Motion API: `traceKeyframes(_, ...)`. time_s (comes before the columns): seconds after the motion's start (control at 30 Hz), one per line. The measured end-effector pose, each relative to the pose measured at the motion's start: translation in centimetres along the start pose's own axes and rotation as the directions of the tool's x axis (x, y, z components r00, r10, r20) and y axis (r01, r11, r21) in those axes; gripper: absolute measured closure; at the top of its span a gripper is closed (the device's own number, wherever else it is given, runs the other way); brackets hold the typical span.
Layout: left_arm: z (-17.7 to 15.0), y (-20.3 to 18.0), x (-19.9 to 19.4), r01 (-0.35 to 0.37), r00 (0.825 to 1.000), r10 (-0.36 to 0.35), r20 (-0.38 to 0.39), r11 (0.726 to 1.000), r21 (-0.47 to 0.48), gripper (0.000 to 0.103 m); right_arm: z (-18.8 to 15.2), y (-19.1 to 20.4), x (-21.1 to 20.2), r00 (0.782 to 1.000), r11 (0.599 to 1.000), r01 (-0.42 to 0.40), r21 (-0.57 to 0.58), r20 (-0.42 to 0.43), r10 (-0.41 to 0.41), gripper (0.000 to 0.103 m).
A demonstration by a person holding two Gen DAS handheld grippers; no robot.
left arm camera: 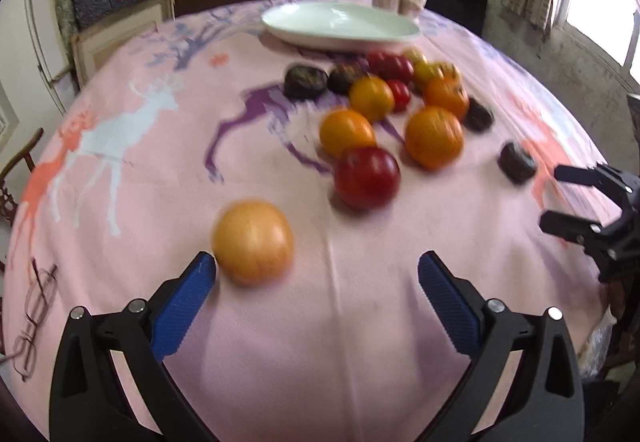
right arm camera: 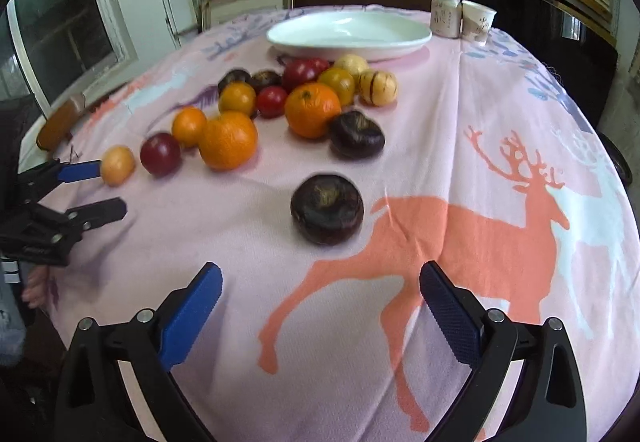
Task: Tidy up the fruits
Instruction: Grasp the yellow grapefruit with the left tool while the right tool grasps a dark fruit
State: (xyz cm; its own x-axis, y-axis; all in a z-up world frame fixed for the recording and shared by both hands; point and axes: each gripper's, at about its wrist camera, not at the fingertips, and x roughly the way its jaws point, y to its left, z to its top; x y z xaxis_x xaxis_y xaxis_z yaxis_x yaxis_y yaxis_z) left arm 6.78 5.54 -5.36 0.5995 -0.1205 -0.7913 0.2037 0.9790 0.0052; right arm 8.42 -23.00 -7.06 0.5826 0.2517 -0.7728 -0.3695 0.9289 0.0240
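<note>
Fingers (left arm camera: 188,306) of both grippers spread wide above the pink-clothed surface (right arm camera: 500,90), holding nothing

The left gripper (left arm camera: 316,282) hangs with its left finger just beside a pale orange fruit (left arm camera: 253,242); the right gripper (right arm camera: 320,282) faces a dark purple fruit (right arm camera: 327,208) lying apart from the pile. Oranges, red and yellow fruits (right arm camera: 312,114) cluster mid-surface, near the empty white plate (right arm camera: 349,34) at the far side, with a can (right arm camera: 446,20) and cup (right arm camera: 476,22) to its right
</note>
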Motion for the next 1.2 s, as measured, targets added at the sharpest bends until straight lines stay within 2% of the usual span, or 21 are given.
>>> traceKeyframes(0.07, 1.3, -0.2, 0.0, 0.004, 1.0, -0.004, 0.018, 1.0, 0.011, 0.004, 0.8, 0.2, -0.2, 1.0, 1.0, -0.023, -0.005, 0.013, 0.023, 0.003)
traceKeyframes(0.2, 3.0, -1.8, 0.8, 0.059, 0.998, -0.06, 0.025, 0.996, 0.066, 0.004, 2.1, 0.5, 0.0, 0.999, 0.999, -0.02, -0.035, 0.032, 0.022, 0.003)
traceKeyframes(0.27, 3.0, -2.0, 1.4, 0.057, 0.998, -0.058, 0.012, 0.996, 0.062, 0.004, 2.3, 0.5, 0.4, 0.999, 0.999, -0.016, -0.036, 0.032, 0.017, 0.003)
traceKeyframes(0.33, 2.5, -1.7, 0.9, 0.047, 0.998, -0.05, 0.037, 0.997, 0.067, 0.004, 2.4, 0.4, 0.9, 0.999, 0.999, -0.032, -0.028, 0.026, 0.032, 0.004)
traceKeyframes(0.5, 1.0, 0.6, -2.0, 0.072, 0.995, -0.075, 0.067, 0.996, 0.044, 0.004, 2.4, 0.5, 1.8, 0.997, 0.997, -0.076, -0.022, 0.01, 0.077, 0.021)
traceKeyframes(0.67, 0.0, 2.4, -2.1, 0.098, 0.993, -0.097, 0.061, 0.995, -0.011, 0.004, 2.7, 1.2, 2.9, 0.997, 0.995, -0.08, -0.053, -0.013, 0.079, 0.034)
traceKeyframes(0.93, 0.4, 3.4, -0.5, 0.092, 0.996, -0.091, 0.025, 0.995, -0.048, 0.004, 2.7, 0.4, 3.5, 0.993, 0.994, -0.108, -0.013, -0.036, 0.108, 0.038)
traceKeyframes(1.07, 0.7, 3.2, 1.2, 0.093, 0.995, -0.094, -0.026, 0.994, -0.053, 0.004, 2.6, 0.3, 3.6, 0.994, 0.995, -0.101, -0.003, -0.041, 0.101, 0.042)
traceKeyframes(1.1, 0.6, 3.3, 1.6, 0.095, 0.995, -0.097, -0.037, 0.994, -0.059, 0.006, 2.7, 0.3, 3.7, 0.994, 0.995, -0.1, -0.004, -0.043, 0.099, 0.042)
traceKeyframes(1.13, 0.5, 3.4, 1.7, 0.105, 0.993, -0.108, -0.041, 0.992, -0.066, 0.021, 2.7, 0.3, 3.7, 0.994, 0.995, -0.098, -0.007, -0.045, 0.097, 0.042)
traceKeyframes(1.2, 0.4, 3.4, 1.6, 0.084, 0.996, -0.086, -0.031, 0.994, -0.067, 0.032, 2.7, 0.5, 3.8, 0.995, 0.996, -0.083, -0.02, -0.048, 0.082, 0.042)
